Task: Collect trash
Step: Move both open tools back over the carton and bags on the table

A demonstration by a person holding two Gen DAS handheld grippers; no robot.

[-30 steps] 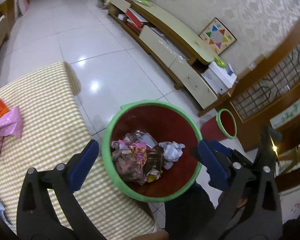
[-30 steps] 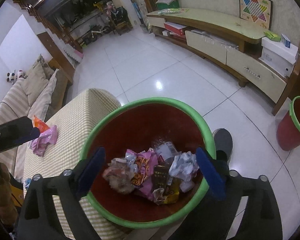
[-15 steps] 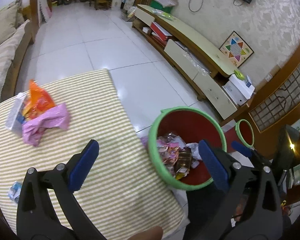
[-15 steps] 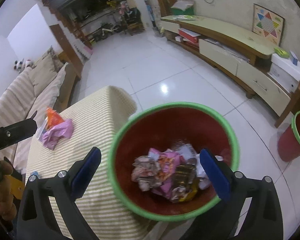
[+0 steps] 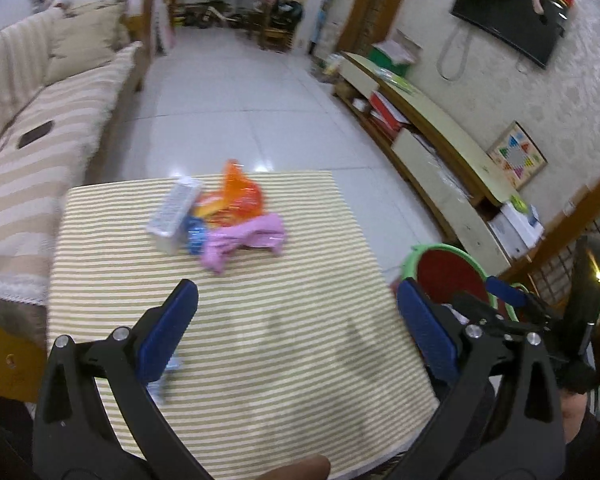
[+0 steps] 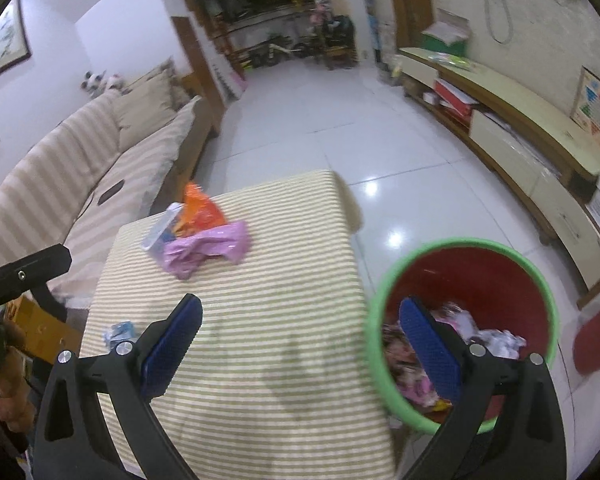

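The right gripper (image 6: 298,332) fills the bottom of the frame, jaws wide apart and empty, above a striped table (image 6: 268,300). At centre left lie a pink bag (image 6: 208,248), an orange bag (image 6: 200,212) and a clear box (image 6: 160,226), bunched together. A blue wrapper (image 6: 120,332) sits lower left. The bin (image 6: 536,280), lower right, holds trash.

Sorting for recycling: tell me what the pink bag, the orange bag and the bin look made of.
Pink bag: thin glossy plastic film, going by its crumpled, shiny folds. Orange bag: likely thin plastic, bright and slightly see-through. Bin: probably rigid moulded plastic, smooth red wall, green rim.
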